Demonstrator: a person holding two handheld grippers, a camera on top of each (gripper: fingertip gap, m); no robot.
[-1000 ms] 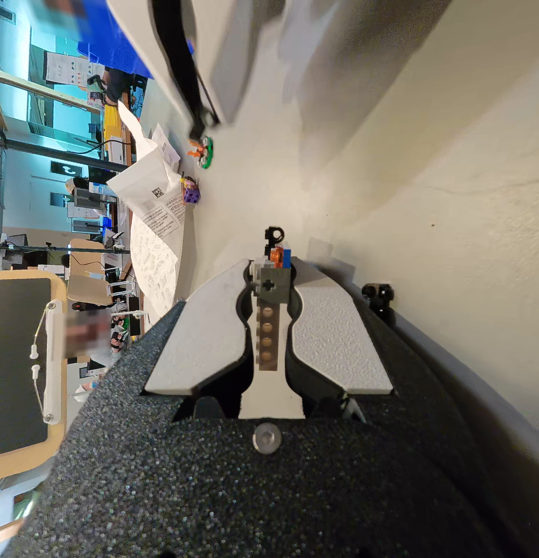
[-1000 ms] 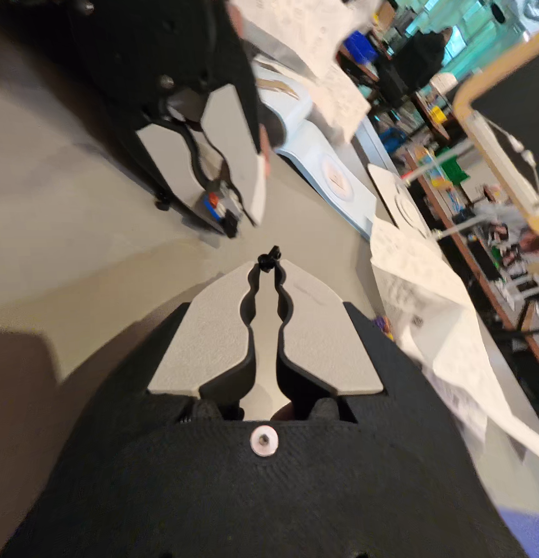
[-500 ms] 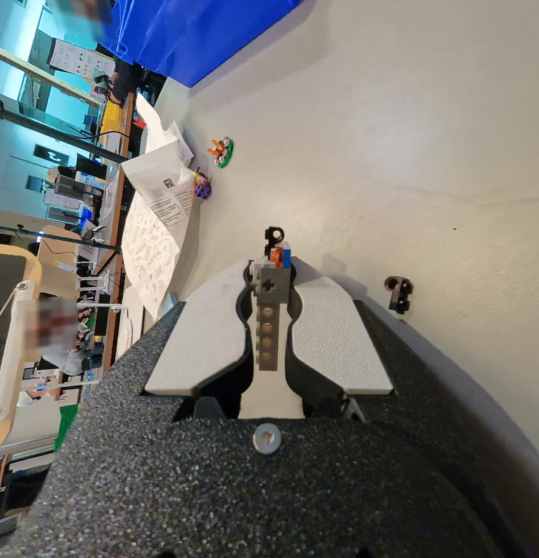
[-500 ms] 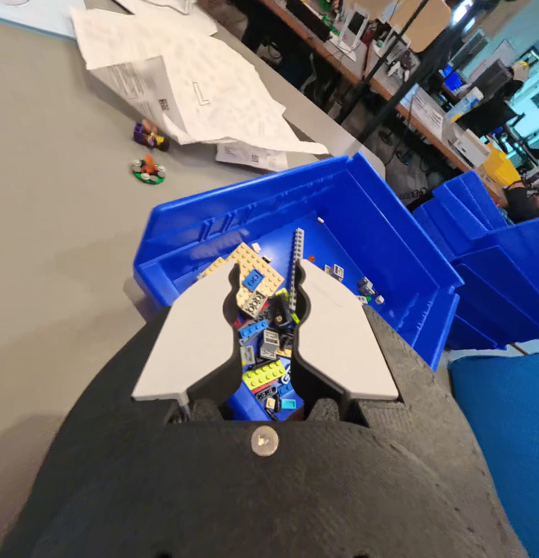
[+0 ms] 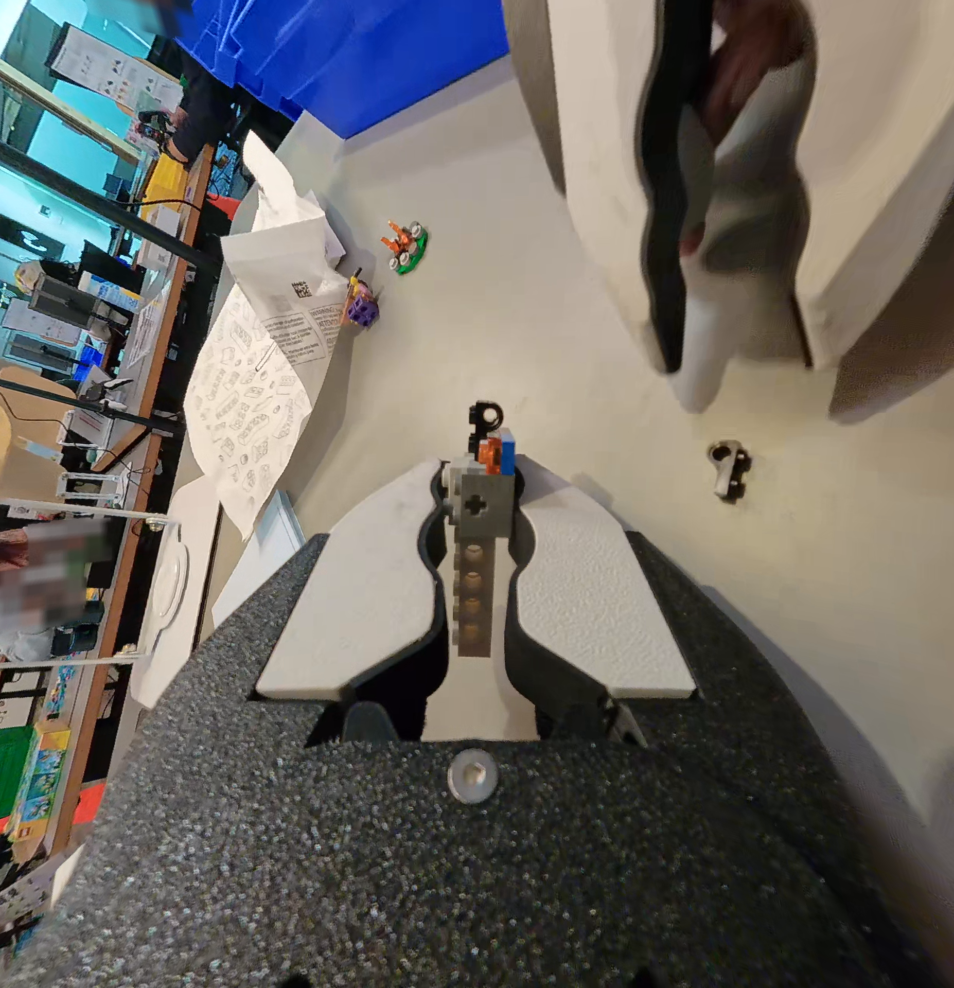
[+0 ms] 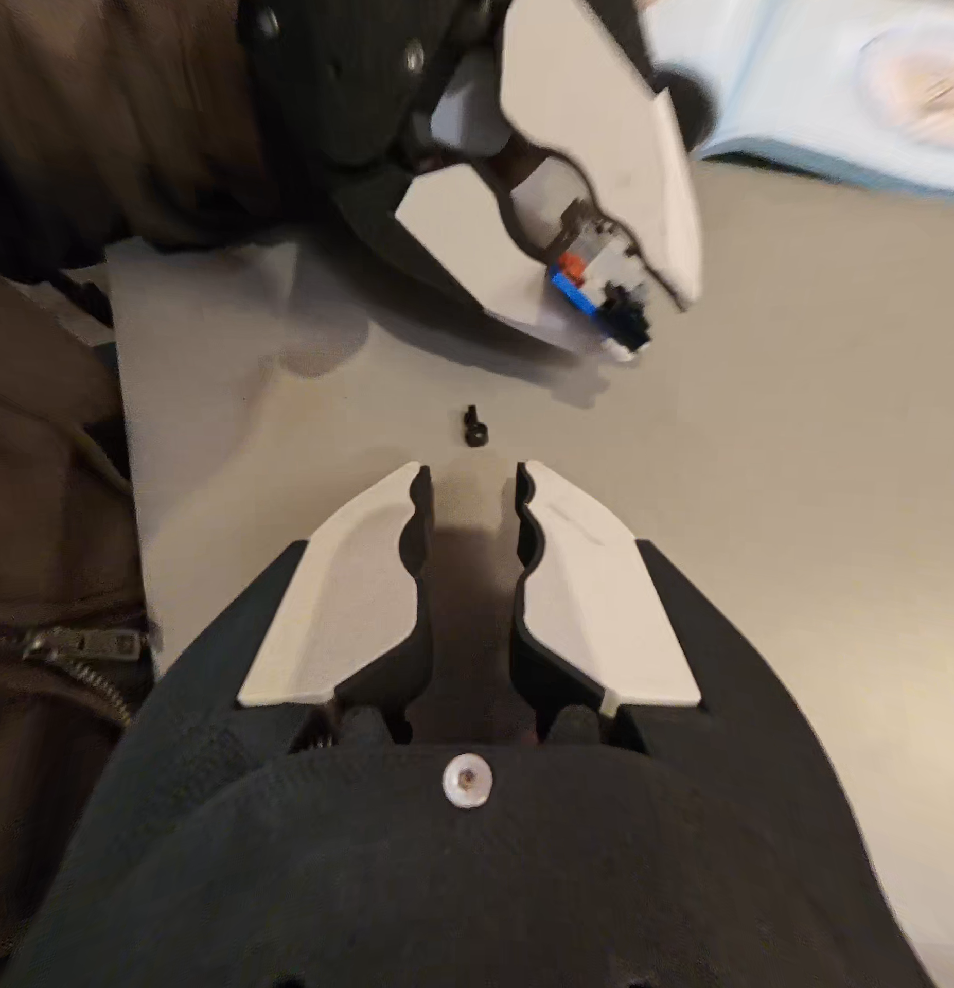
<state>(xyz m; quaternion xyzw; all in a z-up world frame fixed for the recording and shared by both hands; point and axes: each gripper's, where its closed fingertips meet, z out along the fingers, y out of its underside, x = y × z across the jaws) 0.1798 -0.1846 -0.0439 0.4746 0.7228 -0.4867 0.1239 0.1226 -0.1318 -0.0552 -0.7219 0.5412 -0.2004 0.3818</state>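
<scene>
My left gripper (image 5: 480, 470) is shut on a small brick assembly (image 5: 483, 513): a grey block with a cross hole, a tan beam, orange and blue bricks and a black connector on top. It also shows in the right wrist view (image 6: 587, 267), held just above the table. My right gripper (image 6: 474, 470) is open and empty, low over the table. A small black connector piece (image 6: 474, 427) lies on the table just beyond its fingertips, apart from them. The piece also shows in the left wrist view (image 5: 729, 470), below one blurred right finger (image 5: 587, 133).
Blue bins (image 5: 357, 53) stand at the far side of the table. Printed paper sheets (image 5: 261, 347), a green-based small build (image 5: 408, 248) and a purple build (image 5: 362, 310) lie to the left. A person's brown jacket (image 6: 63, 481) and a light blue booklet (image 6: 838, 107) flank the grippers. The right tips stand about 4 cm off the small black connector piece (image 6: 474, 427). Seen from the left wrist view (image 5: 727, 473) as well.
A second ago my right pads stood close together with a small black piece at the tips. Half a second ago they were open over the blue bin. Now they hover open by the connector. Left grasp unchanged.
</scene>
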